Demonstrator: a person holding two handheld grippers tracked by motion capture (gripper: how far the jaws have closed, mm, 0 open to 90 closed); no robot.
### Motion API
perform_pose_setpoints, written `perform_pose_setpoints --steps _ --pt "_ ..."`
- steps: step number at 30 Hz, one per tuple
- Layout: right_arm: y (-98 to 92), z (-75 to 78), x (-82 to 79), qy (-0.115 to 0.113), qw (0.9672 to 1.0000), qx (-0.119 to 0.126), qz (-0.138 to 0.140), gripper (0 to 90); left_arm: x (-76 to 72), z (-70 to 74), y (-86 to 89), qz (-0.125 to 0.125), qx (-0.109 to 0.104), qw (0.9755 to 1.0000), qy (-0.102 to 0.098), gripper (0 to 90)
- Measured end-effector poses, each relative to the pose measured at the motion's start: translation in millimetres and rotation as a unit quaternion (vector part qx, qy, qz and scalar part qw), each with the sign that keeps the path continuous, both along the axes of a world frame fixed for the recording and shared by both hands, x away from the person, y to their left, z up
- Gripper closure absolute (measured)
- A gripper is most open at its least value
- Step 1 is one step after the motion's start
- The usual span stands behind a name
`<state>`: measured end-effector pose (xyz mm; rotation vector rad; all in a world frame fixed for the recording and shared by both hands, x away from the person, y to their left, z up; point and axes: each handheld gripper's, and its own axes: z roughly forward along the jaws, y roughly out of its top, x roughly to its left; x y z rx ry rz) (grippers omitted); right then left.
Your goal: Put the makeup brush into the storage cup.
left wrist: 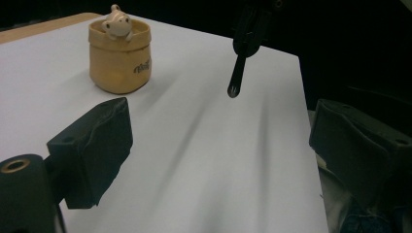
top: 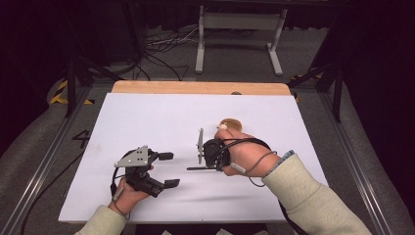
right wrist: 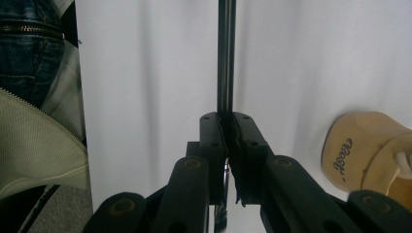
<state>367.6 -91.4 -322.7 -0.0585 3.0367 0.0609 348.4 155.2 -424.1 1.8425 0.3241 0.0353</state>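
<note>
Clearly the right gripper (top: 211, 155) was the one at work: its jaws were clenched on a thin dark stick (right wrist: 226, 58), perhaps a pen or a brush, which jutted out level over the white sheet (top: 161, 122) toward the person's left. The left gripper (top: 169, 170) hung just above the sheet with its jaws spread wide and nothing between them, facing the stick's free tip (left wrist: 233, 91). To my eye this was the carrying step, the stick lifted clear and not yet set anywhere. The tan pot (left wrist: 119, 57) with a small pale figure (left wrist: 115, 23) at its rim stood just beyond the right hand, and seemed the likely goal. The next move would call for tipping the stick upright and lowering it into the pot's mouth without knocking the figure. Nothing else lay on the sheet; only the figure crowded the opening.
</note>
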Motion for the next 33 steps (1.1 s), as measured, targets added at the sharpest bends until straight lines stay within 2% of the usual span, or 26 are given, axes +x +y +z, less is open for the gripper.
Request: perform_pose_setpoints --steps 6,11,18,25,33 --pt "8.3 1.1 -2.9 -0.001 0.9999 -0.013 0.010 84.7 0.2 1.8 -12.0 -0.014 0.009 0.9999 -0.004 12.2" --pt "14.9 0.3 -4.6 -0.001 0.9997 -0.021 0.015 84.7 -0.5 2.4 -19.3 -0.025 0.020 0.9995 -0.005 18.0" --pt "20.4 -1.1 -5.8 -0.001 0.9994 -0.026 0.024 84.7 -0.4 1.0 -24.4 -0.035 0.030 0.9989 0.001 32.6" --pt "24.8 -2.6 -7.6 0.001 0.9991 -0.029 0.030 84.7 -0.8 -0.9 -30.4 -0.040 0.042 0.9983 0.007 51.0" --pt "26.0 -3.4 -8.8 0.006 0.9990 -0.027 0.035 84.7 -1.4 -2.7 -33.6 -0.043 0.061 0.9972 0.003 68.2"
